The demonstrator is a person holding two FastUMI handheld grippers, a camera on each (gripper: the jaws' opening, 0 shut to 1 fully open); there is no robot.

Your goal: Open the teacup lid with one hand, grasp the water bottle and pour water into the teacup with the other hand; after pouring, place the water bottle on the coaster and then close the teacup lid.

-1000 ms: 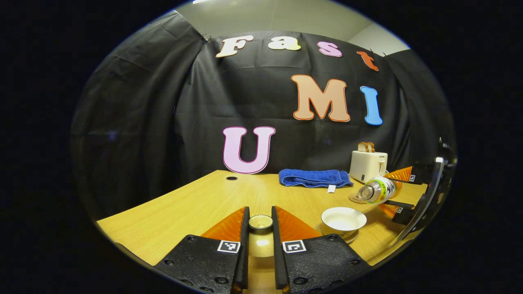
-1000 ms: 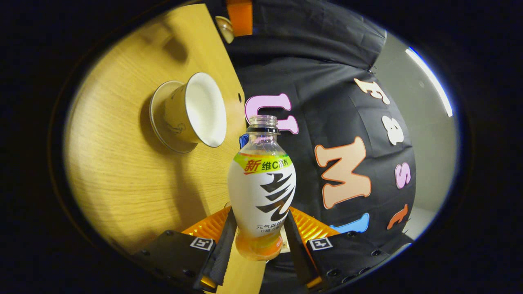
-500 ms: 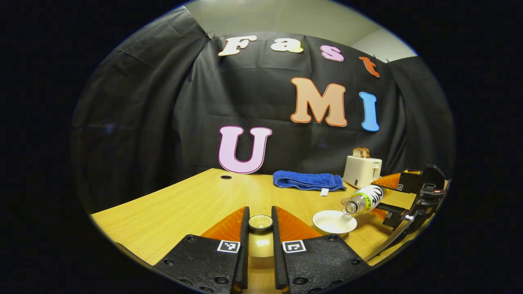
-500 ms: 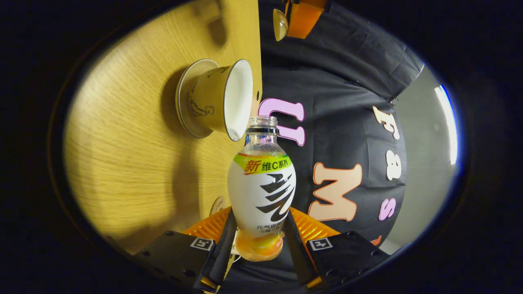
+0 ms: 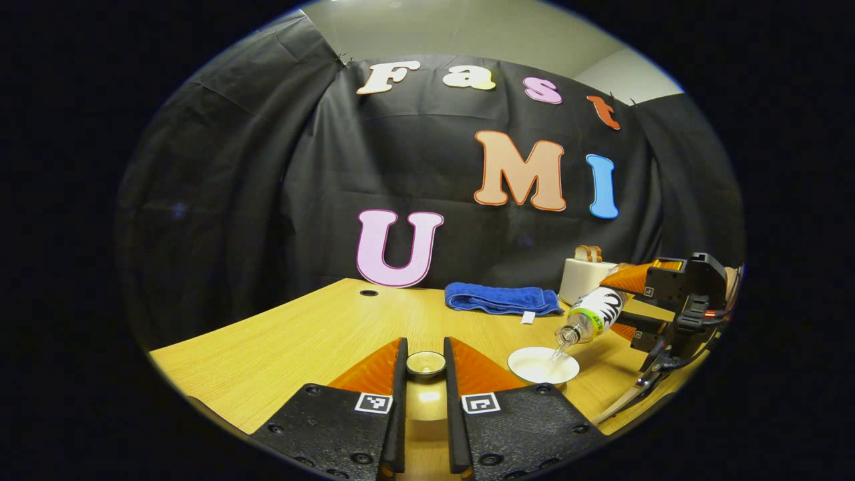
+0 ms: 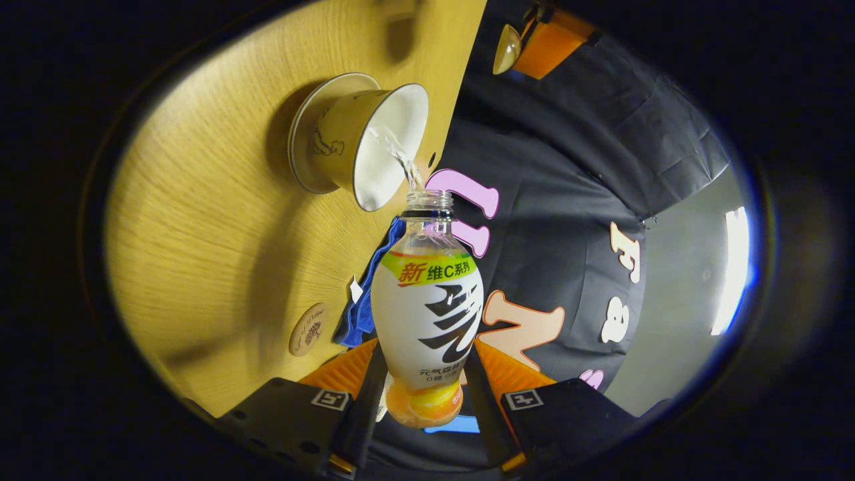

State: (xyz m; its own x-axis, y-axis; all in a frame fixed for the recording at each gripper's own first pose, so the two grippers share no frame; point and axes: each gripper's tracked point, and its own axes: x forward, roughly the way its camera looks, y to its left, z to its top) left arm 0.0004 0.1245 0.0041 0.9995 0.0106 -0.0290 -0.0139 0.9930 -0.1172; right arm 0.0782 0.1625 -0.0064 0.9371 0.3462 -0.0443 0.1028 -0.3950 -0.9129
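My left gripper (image 5: 425,353) is shut on the small round teacup lid (image 5: 426,364), holding it above the table near the front edge. To its right the white teacup (image 5: 542,365) stands uncovered on its saucer. My right gripper (image 6: 426,352) is shut on the water bottle (image 6: 427,300), which has a white, green and yellow label and no cap. The bottle (image 5: 593,316) tilts mouth-down over the cup, and a thin stream of water (image 6: 399,155) runs into the teacup (image 6: 364,140). A round brown coaster (image 6: 308,329) lies bare on the wood near the bottle.
A folded blue towel (image 5: 501,298) lies at the back of the wooden table (image 5: 300,334). A white toaster (image 5: 580,279) with bread in it stands behind the right gripper (image 5: 620,306). The far left gripper (image 6: 542,41) and lid (image 6: 506,48) show in the right gripper view.
The right gripper has tipped the bottle further and brought its mouth over the teacup; water now flows into it. The left gripper has kept the lid still.
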